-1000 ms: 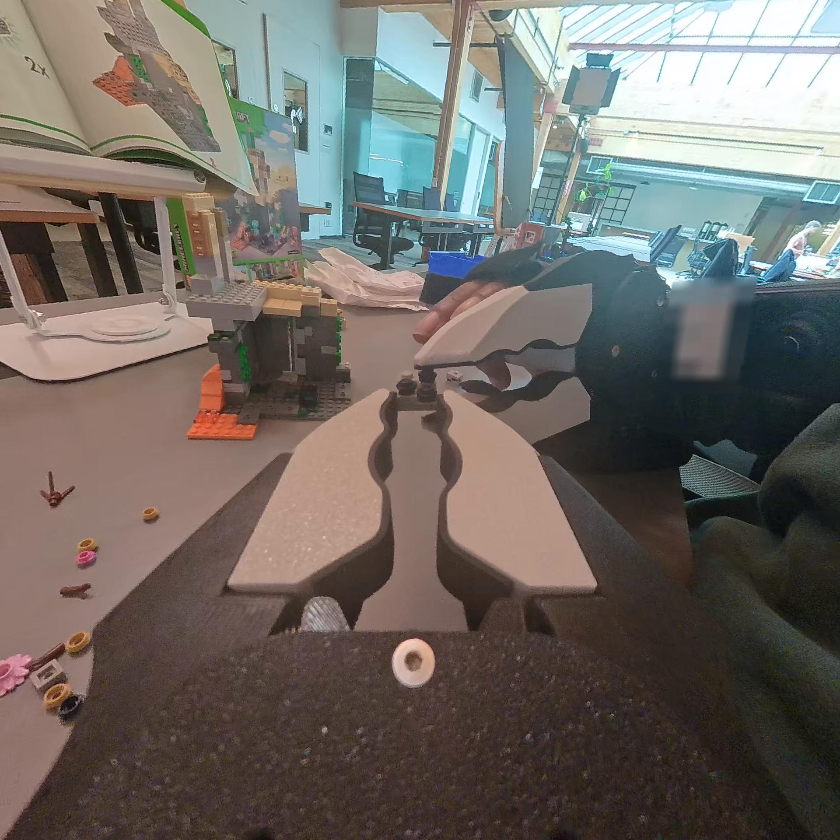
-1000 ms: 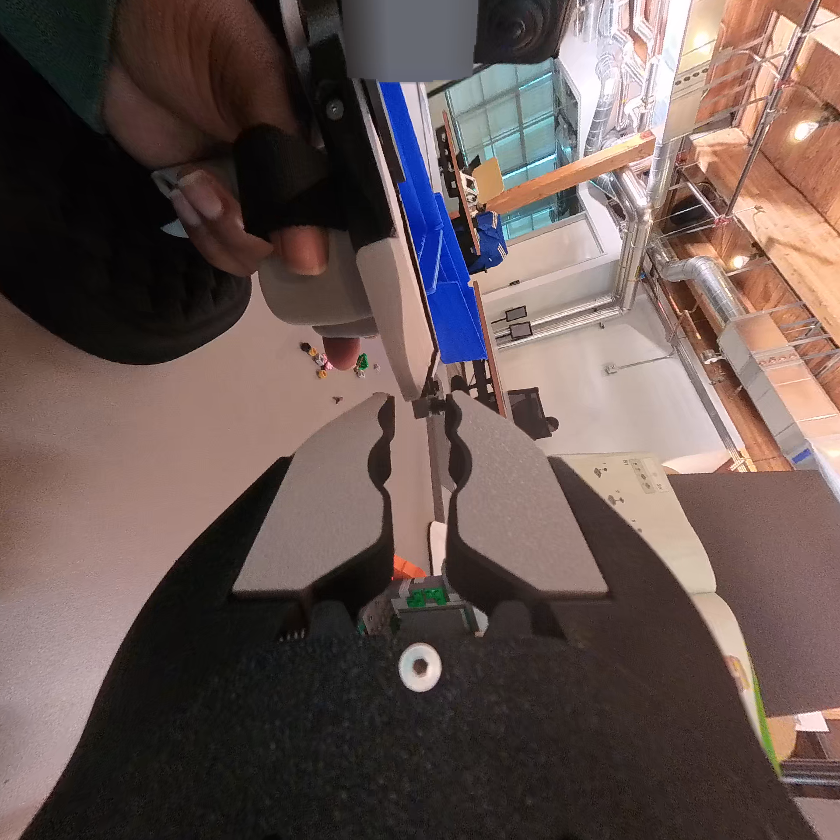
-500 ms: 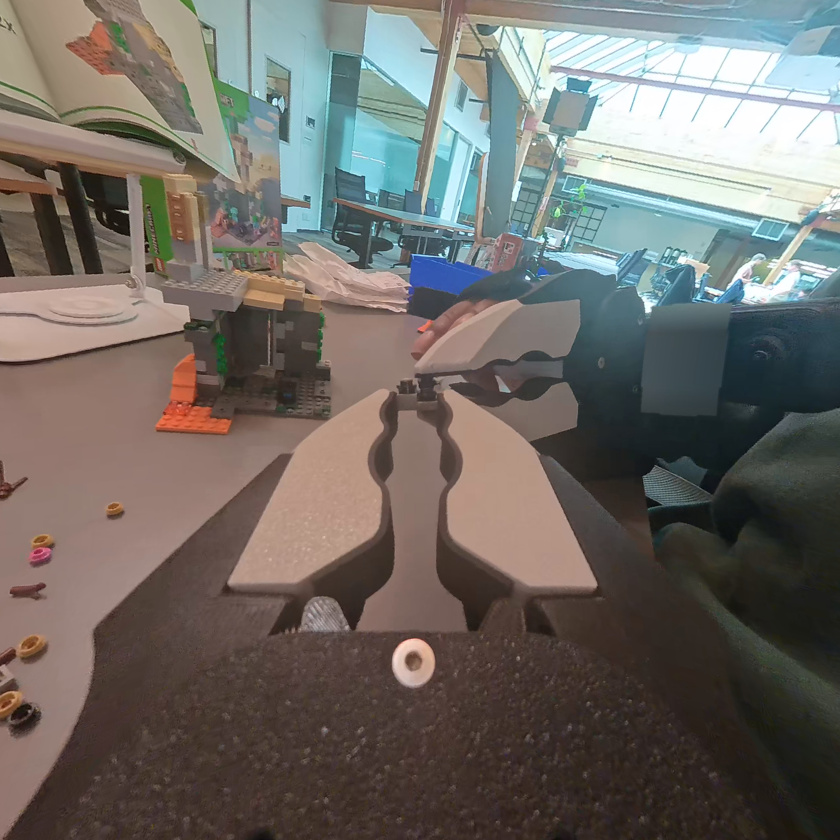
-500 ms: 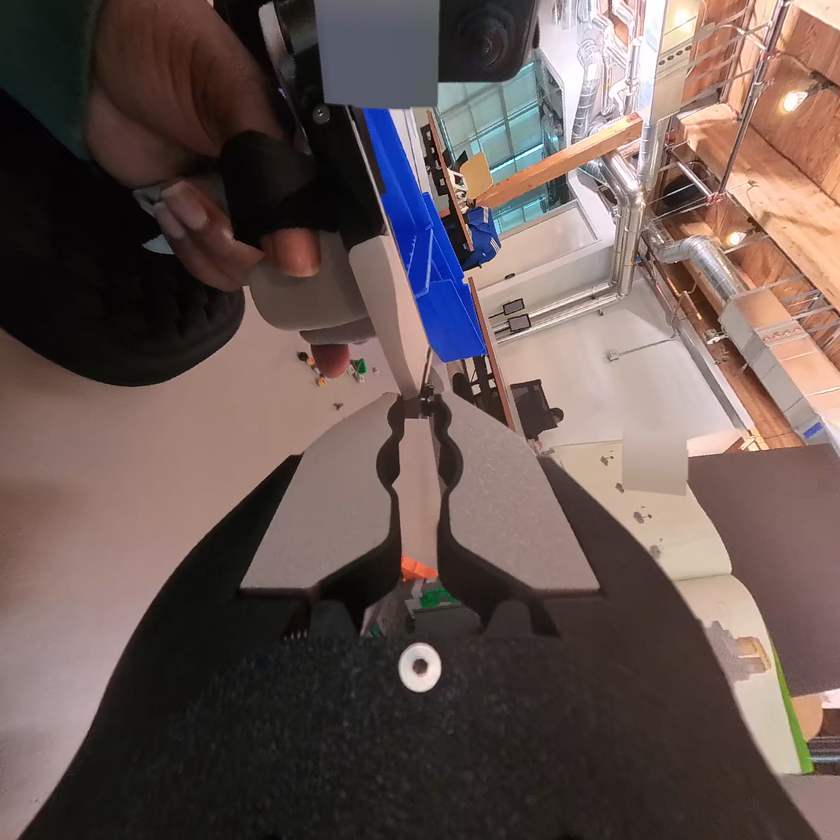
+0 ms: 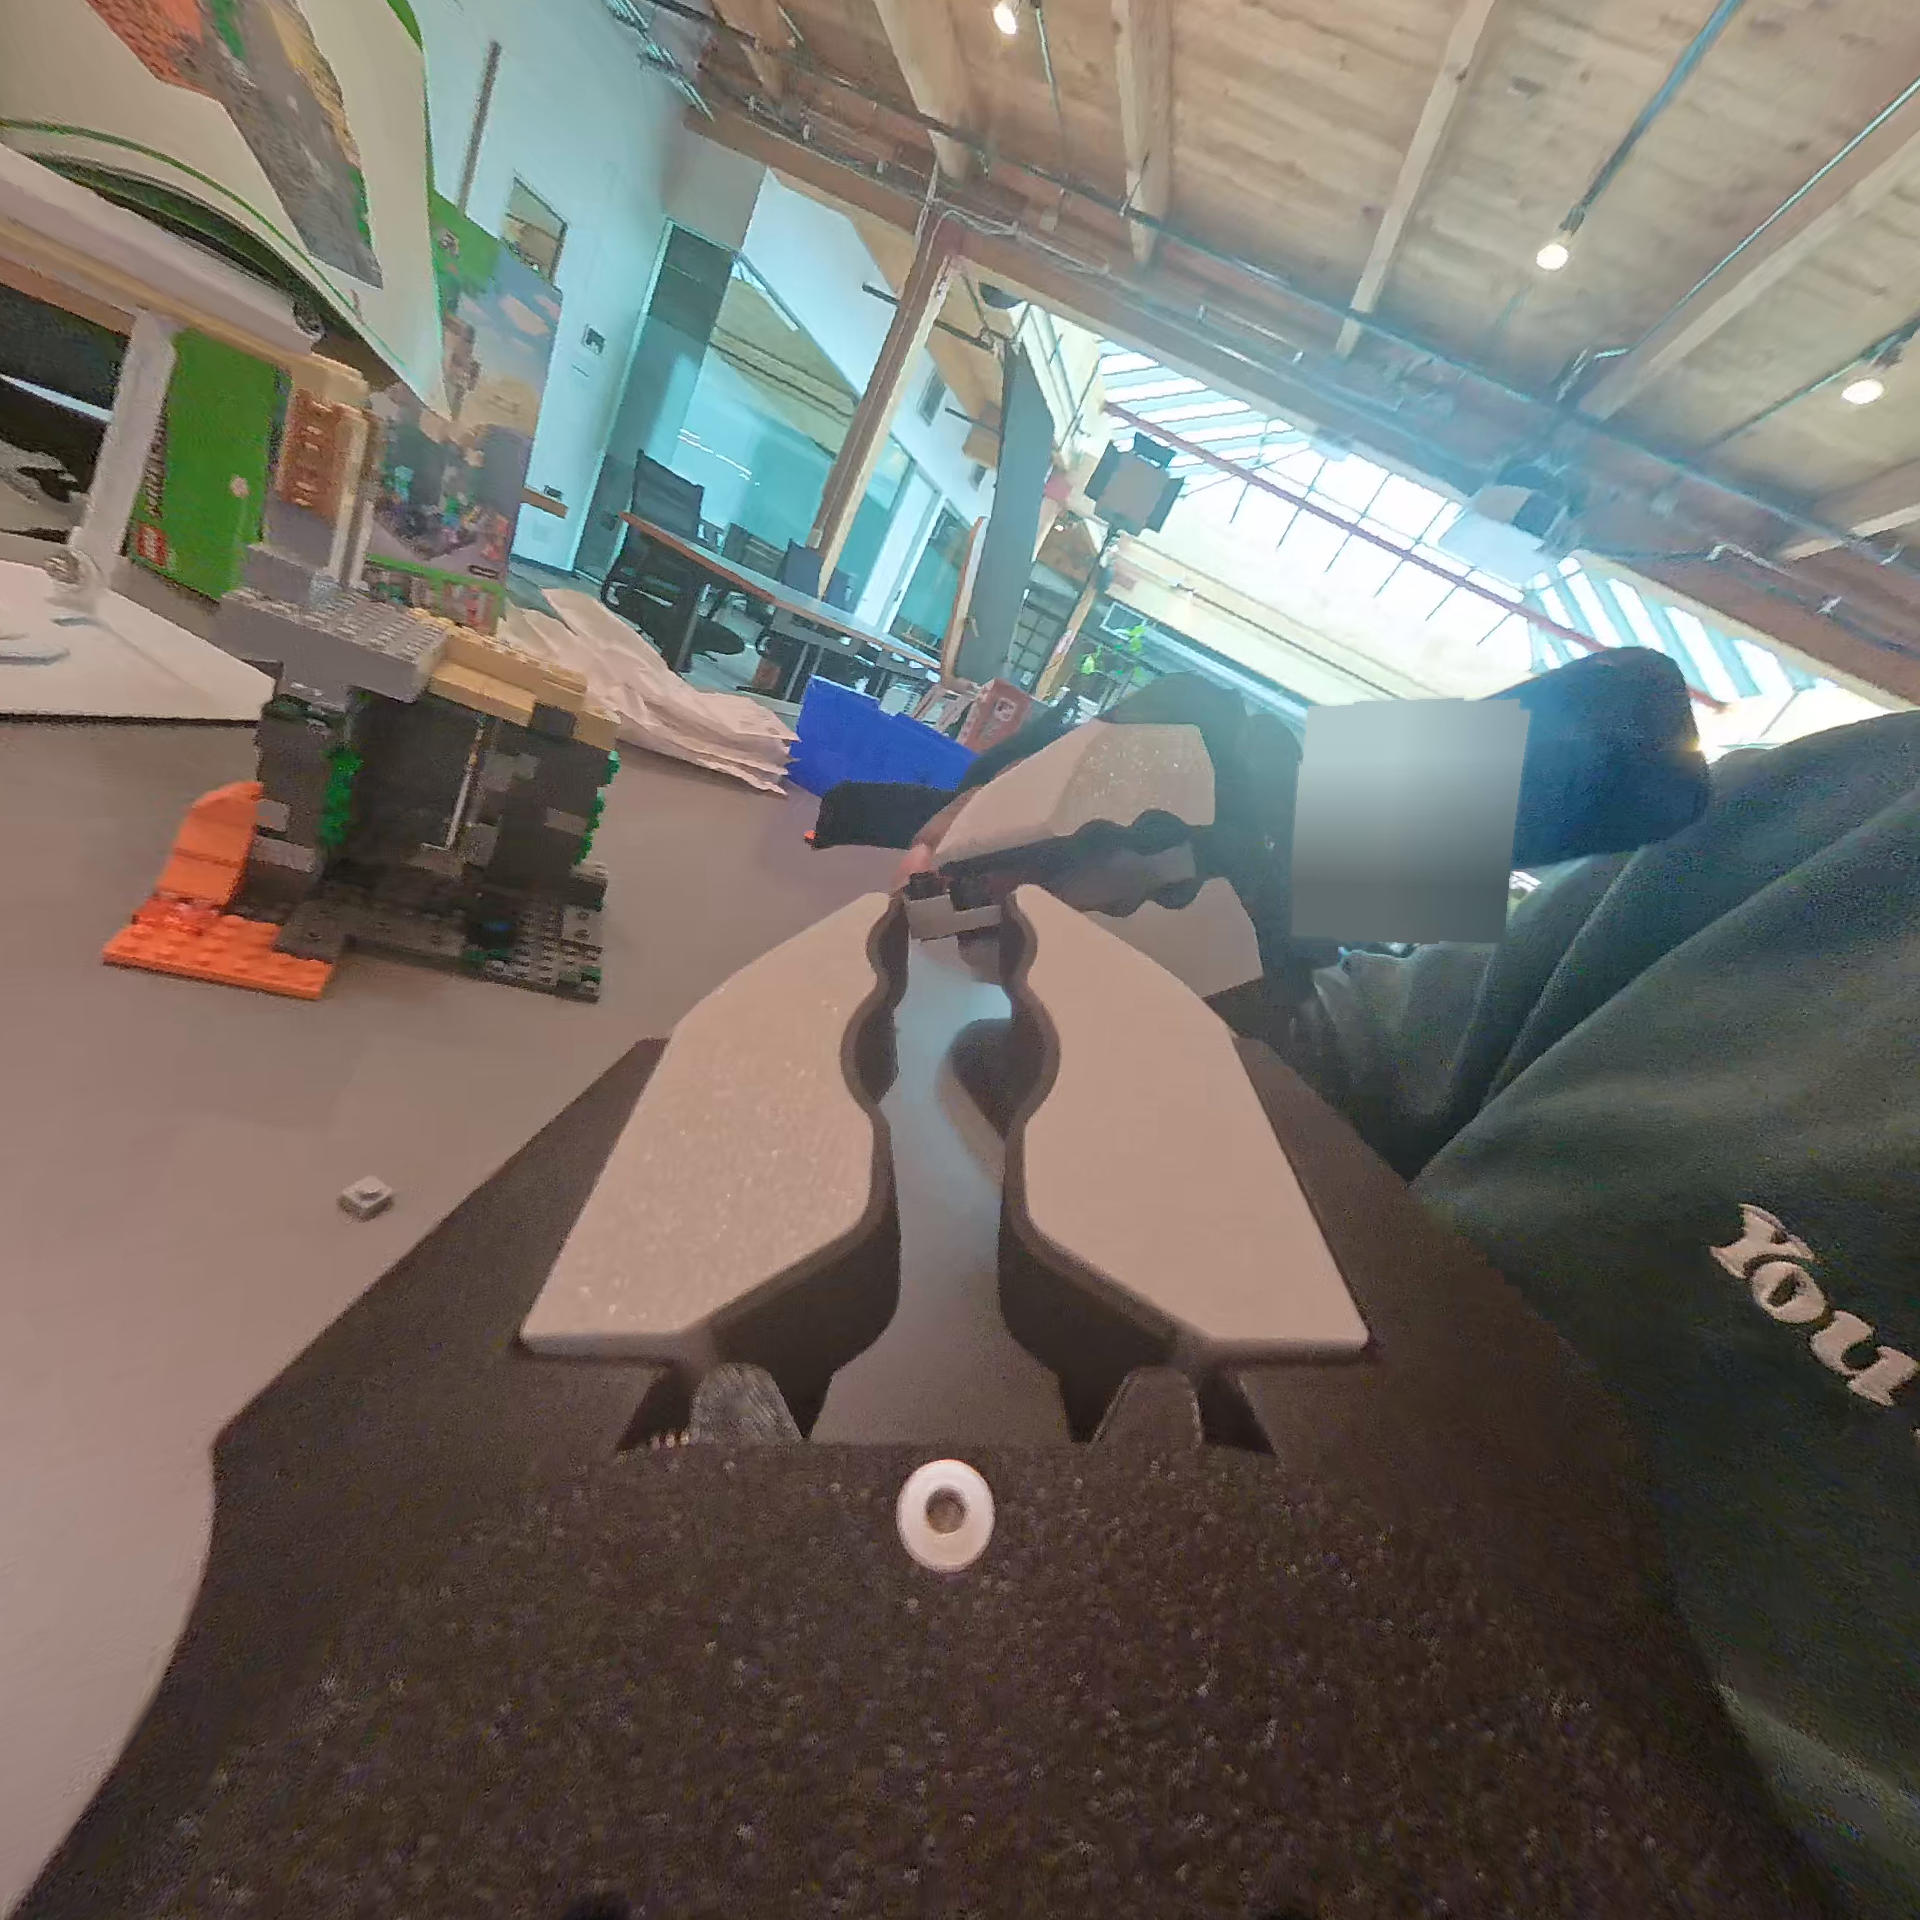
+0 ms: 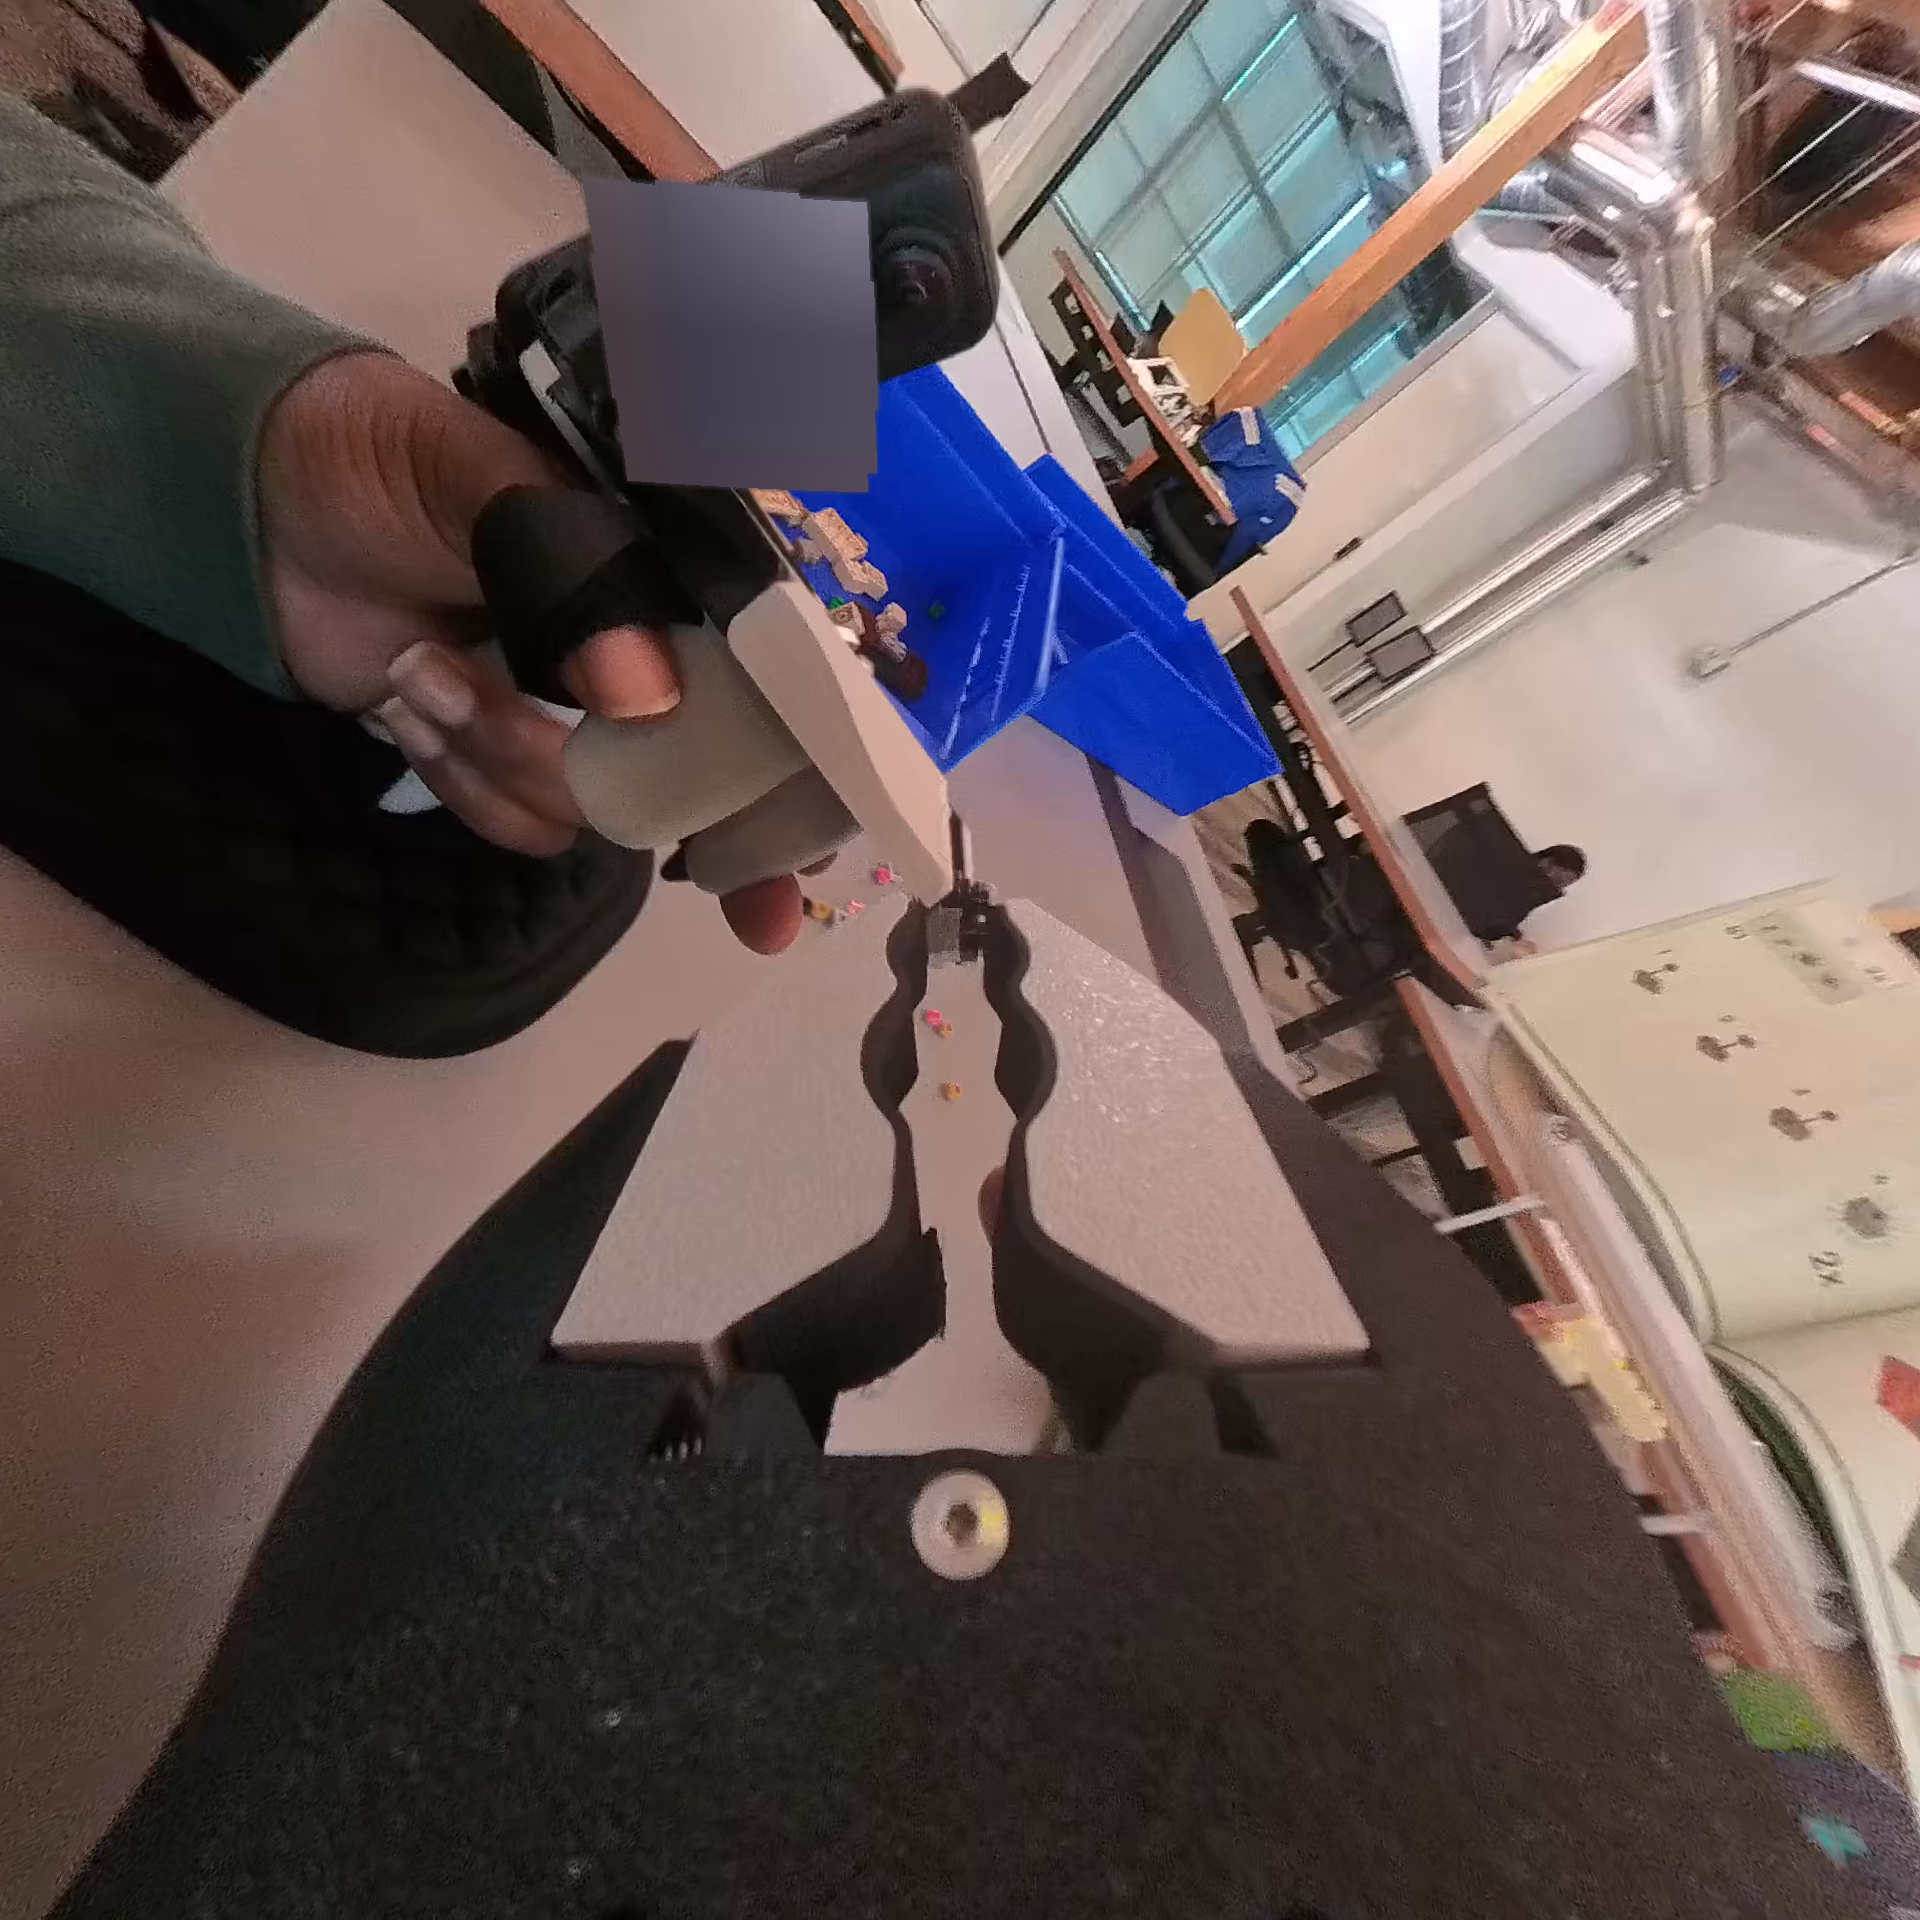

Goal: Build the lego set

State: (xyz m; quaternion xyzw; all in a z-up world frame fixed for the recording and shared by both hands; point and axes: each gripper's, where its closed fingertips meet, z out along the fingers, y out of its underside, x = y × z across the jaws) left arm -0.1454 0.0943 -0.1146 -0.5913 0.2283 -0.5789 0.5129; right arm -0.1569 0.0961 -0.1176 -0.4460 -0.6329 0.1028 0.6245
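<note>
**Mid-air joining of two small pieces**

While the half-built grey-and-orange brick model (image 5: 353, 821) is sitting at ten o'clock on the table, the left gripper (image 5: 951, 920) is pinching a small grey brick piece (image 5: 948, 918). The right gripper (image 6: 954, 940), narrowly closed on a tiny dark piece (image 6: 971, 914), is meeting it. Next, probably: pressing studs together squarely.

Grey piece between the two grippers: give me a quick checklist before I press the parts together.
1. Left gripper shut on the grey piece: ok.
2. Right gripper pinching the small dark part: ok, tips nearly closed on it.
3. Both parts meet at the tips: ok, they touch.
4. Studs lined up: cannot tell, too small.
5. Build out of the way: ok, off to the left on the table.
6. Loose grey stud on the table near the left gripper: ok, apart from it.
</note>
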